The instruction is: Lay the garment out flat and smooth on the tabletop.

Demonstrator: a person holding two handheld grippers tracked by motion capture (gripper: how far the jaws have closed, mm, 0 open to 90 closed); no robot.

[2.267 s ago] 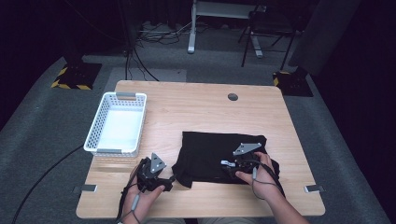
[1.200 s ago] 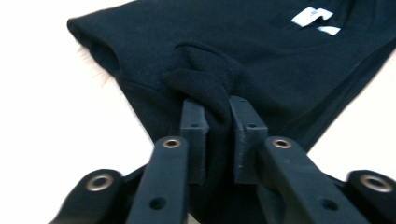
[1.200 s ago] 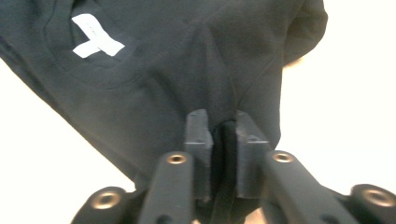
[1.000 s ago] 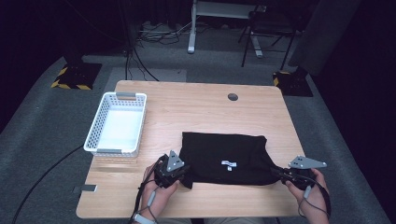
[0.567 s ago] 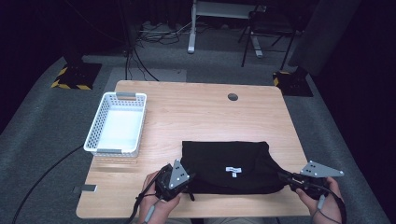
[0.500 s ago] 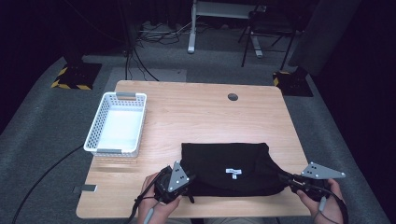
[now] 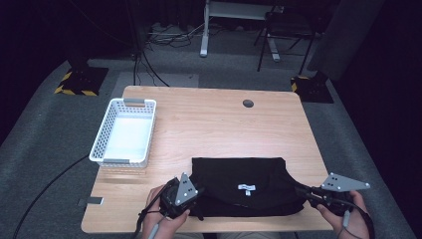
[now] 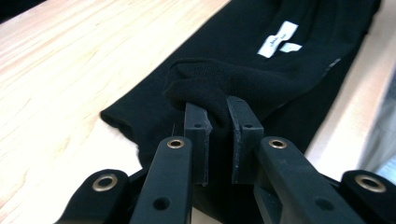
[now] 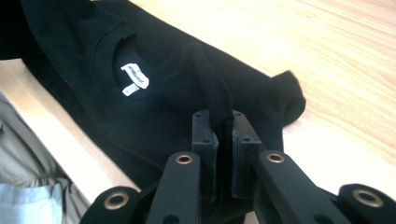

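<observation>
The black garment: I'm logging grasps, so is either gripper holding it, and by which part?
Both are. The left gripper pinches a bunched fold at one end of the black garment; the right gripper pinches a fold at the opposite end.

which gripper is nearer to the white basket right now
Left. The left gripper sits just below and right of the white basket, pinching the black shirt; the right gripper grips the shirt's far end, across the table.
</observation>
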